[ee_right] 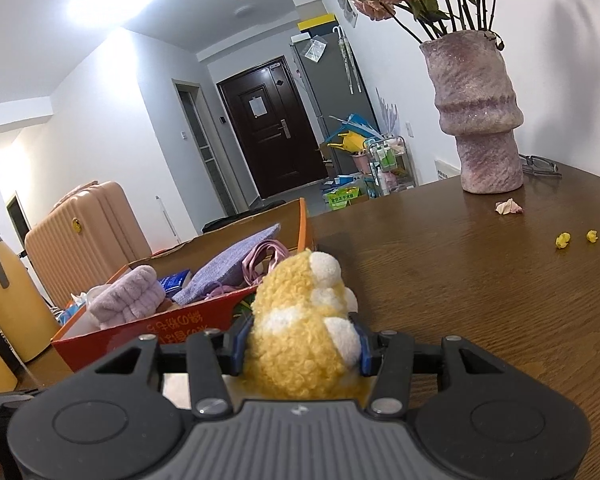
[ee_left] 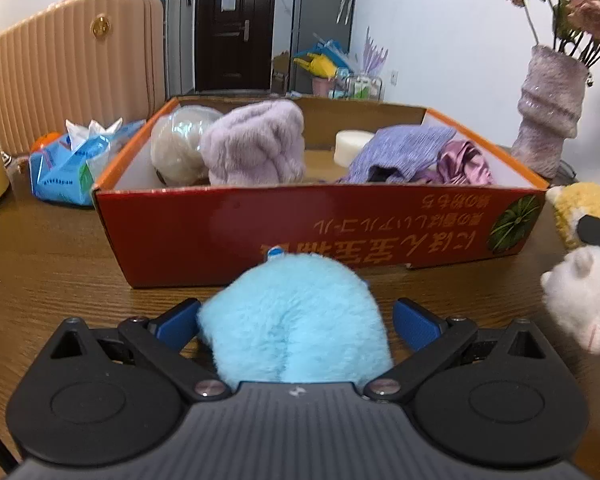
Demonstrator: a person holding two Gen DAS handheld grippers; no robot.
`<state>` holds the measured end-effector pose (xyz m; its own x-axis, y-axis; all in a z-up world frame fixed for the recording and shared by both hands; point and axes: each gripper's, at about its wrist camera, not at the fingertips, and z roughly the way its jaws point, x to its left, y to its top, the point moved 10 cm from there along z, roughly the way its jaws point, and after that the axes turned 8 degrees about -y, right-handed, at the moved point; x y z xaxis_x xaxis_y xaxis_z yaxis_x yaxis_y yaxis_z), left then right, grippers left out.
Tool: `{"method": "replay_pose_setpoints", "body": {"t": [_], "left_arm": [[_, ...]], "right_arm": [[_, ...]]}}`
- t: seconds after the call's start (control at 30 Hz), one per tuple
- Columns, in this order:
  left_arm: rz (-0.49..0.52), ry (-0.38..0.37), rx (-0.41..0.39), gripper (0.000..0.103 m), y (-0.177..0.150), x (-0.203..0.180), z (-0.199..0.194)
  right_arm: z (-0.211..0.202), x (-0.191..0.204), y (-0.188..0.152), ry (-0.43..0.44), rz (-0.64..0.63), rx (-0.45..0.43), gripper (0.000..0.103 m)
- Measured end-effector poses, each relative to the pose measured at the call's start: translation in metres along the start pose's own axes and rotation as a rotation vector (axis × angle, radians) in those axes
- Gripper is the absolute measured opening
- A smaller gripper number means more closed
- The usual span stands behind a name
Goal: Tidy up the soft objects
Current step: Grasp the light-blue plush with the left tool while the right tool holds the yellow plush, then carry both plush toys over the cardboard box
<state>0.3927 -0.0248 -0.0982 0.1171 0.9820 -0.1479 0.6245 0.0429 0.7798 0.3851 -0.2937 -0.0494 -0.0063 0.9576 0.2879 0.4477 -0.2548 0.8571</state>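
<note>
A red cardboard box (ee_left: 204, 236) stands on the wooden table and holds a lilac fluffy item (ee_left: 256, 144), a cream ball in plastic (ee_left: 176, 144), a purple knit cloth (ee_left: 400, 152), a pink satin piece (ee_left: 464, 162) and a white round block (ee_left: 352, 146). My left gripper (ee_left: 296, 320) stands around a light blue plush (ee_left: 296, 320) on the table in front of the box; its blue pads (ee_left: 416, 324) are spread wide beside the plush. My right gripper (ee_right: 300, 344) is shut on a yellow and white plush (ee_right: 300, 320), held beside the box's right corner (ee_right: 204, 320). A white plush cat (ee_left: 584, 300) lies at the right.
A purple vase (ee_right: 476, 112) with dried roses stands at the back right of the table, with glasses (ee_right: 540, 166) behind it and petals (ee_right: 508, 207) nearby. A blue tissue pack (ee_left: 72, 164) and a beige suitcase (ee_left: 72, 64) are left of the box. A yellow thermos (ee_right: 4, 288) stands at the far left.
</note>
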Motion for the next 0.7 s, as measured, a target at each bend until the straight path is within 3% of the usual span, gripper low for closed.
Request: {"method": "replay_pose_setpoints", "body": {"t": [0.2, 0.27, 0.33, 0.43, 0.7], "left_arm": [[0.012, 0.0, 0.017, 0.103, -0.002, 0.0, 0.003], [0.026, 0.001, 0.018, 0.099, -0.003, -0.001, 0.002], [0.034, 0.009, 0.012, 0.087, -0.002, -0.002, 0.002], [0.032, -0.003, 0.004, 0.084, 0.0, -0.003, 0.0], [0.066, 0.005, -0.093, 0.084, 0.012, -0.008, -0.019]], "right_arm": [[0.0, 0.001, -0.001, -0.001, -0.005, 0.0, 0.048], [0.0, 0.001, -0.001, -0.002, -0.007, 0.0, 0.048], [-0.001, 0.002, -0.001, -0.004, -0.012, -0.004, 0.048], [-0.002, 0.003, -0.001, -0.008, -0.017, -0.009, 0.048], [-0.005, 0.008, 0.0, -0.012, -0.004, -0.034, 0.048]]}}
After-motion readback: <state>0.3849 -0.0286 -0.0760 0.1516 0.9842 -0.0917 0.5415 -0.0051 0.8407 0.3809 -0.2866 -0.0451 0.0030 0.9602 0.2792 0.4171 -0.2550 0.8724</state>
